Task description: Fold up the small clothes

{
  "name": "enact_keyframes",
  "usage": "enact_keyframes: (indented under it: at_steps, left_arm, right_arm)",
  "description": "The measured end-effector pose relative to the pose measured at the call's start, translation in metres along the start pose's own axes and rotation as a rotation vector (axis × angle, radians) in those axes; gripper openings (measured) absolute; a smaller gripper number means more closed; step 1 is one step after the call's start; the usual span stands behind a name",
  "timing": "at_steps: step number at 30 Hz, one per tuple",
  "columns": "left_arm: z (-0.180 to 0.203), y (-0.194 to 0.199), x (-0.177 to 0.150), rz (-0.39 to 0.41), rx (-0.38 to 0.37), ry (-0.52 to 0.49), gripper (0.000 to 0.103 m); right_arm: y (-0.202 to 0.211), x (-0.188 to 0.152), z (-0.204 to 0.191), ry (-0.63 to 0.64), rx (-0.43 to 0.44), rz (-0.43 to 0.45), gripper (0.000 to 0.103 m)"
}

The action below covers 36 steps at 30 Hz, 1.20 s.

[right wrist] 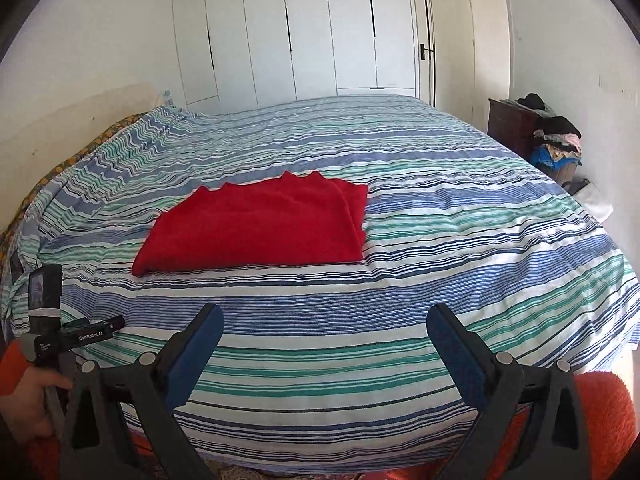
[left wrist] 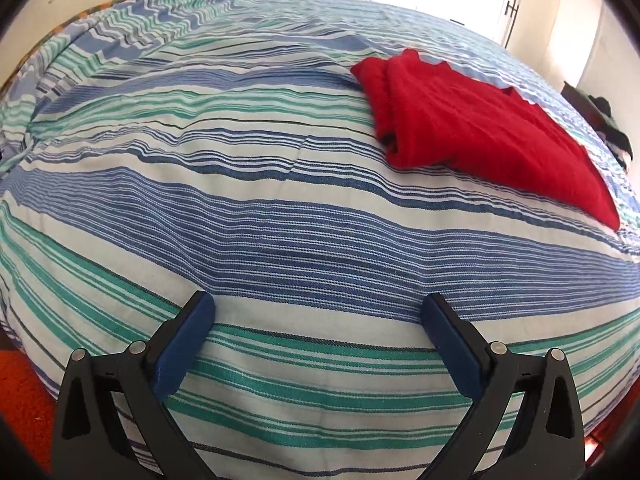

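While both grippers are hanging clear of the cloth, the red garment (right wrist: 256, 226) is lying folded on the striped bed cover (right wrist: 440, 240), left of centre in the right wrist view and at the upper right of the left wrist view. Nothing is touching it. The left gripper (left wrist: 318, 344) is standing with its jaws spread wide and nothing between them, over bare cover at the bottom of its frame. The right gripper (right wrist: 324, 350) is likewise spread and empty, well short of the garment.

Judging from the layered edges at one end, the fold is looking finished — the step in hand is reading as release and withdrawal. The next move is likely calling for either a final smoothing or a reach for another piece; a pile of clothes (right wrist: 556, 136) is sitting at the far right of the right wrist view.

In the right wrist view the garment's long axis is running roughly left to right across the frame, its stacked edges facing right and its notched edge pointing up — toward the white wardrobe (right wrist: 296, 28).
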State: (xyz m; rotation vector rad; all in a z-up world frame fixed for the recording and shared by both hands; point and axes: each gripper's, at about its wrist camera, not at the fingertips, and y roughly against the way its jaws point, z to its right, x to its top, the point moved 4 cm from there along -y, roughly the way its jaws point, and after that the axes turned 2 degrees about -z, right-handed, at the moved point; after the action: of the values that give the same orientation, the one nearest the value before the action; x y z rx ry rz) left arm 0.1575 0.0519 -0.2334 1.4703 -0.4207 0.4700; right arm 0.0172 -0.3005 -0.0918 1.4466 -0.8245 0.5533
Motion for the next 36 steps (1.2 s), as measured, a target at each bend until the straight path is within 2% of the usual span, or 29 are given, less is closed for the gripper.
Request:
enact_keyframes:
  at_steps: [3, 7, 10, 14, 17, 19, 21, 24, 26, 28, 32, 34, 36]
  left_arm:
    - [0.0, 0.003, -0.004, 0.003, 0.005, -0.012, 0.102]
    - [0.003, 0.007, -0.003, -0.038, 0.039, -0.005, 0.102]
    - [0.005, 0.008, -0.003, -0.057, 0.024, 0.009, 0.102]
    - [0.002, 0.008, -0.008, -0.013, -0.009, -0.018, 0.102]
    - [-0.001, 0.016, -0.003, -0.012, -0.016, -0.008, 0.101]
    - [-0.003, 0.033, 0.002, 0.035, -0.027, 0.024, 0.101]
    - [0.001, 0.051, 0.011, 0.095, -0.069, 0.072, 0.101]
    - [0.03, 0.062, 0.039, 0.119, -0.182, 0.075, 0.101]
    - [0.063, 0.055, 0.071, 0.093, -0.241, 0.013, 0.101]
    - [0.098, 0.042, 0.111, 0.077, -0.265, -0.045, 0.101]
    - [0.162, 0.003, 0.182, 0.051, -0.244, -0.132, 0.101]
    - [0.183, -0.022, 0.195, 0.013, -0.207, -0.156, 0.101]
    - [0.193, -0.045, 0.186, -0.035, -0.144, -0.177, 0.101]
  right_arm:
    - [-0.007, -0.004, 0.006, -0.005, -0.005, -0.006, 0.1]
    - [-0.018, -0.002, 0.02, -0.104, 0.035, -0.024, 0.1]
    - [-0.025, -0.002, 0.024, -0.122, 0.045, -0.028, 0.101]
    - [-0.039, -0.007, 0.024, -0.126, 0.049, -0.061, 0.101]
    - [-0.05, -0.007, 0.026, -0.145, 0.043, -0.089, 0.101]
    - [-0.053, -0.007, 0.032, -0.161, 0.015, -0.088, 0.101]
    - [-0.058, -0.01, 0.038, -0.179, -0.001, -0.1, 0.101]
    - [-0.069, -0.02, 0.041, -0.192, -0.004, -0.137, 0.101]
    - [-0.079, -0.026, 0.038, -0.189, 0.015, -0.167, 0.101]
    - [-0.088, -0.028, 0.034, -0.188, 0.04, -0.195, 0.101]
    - [-0.092, -0.024, 0.031, -0.174, 0.075, -0.189, 0.101]
    - [-0.094, -0.025, 0.032, -0.186, 0.094, -0.201, 0.101]
    - [-0.094, -0.025, 0.034, -0.206, 0.112, -0.205, 0.101]
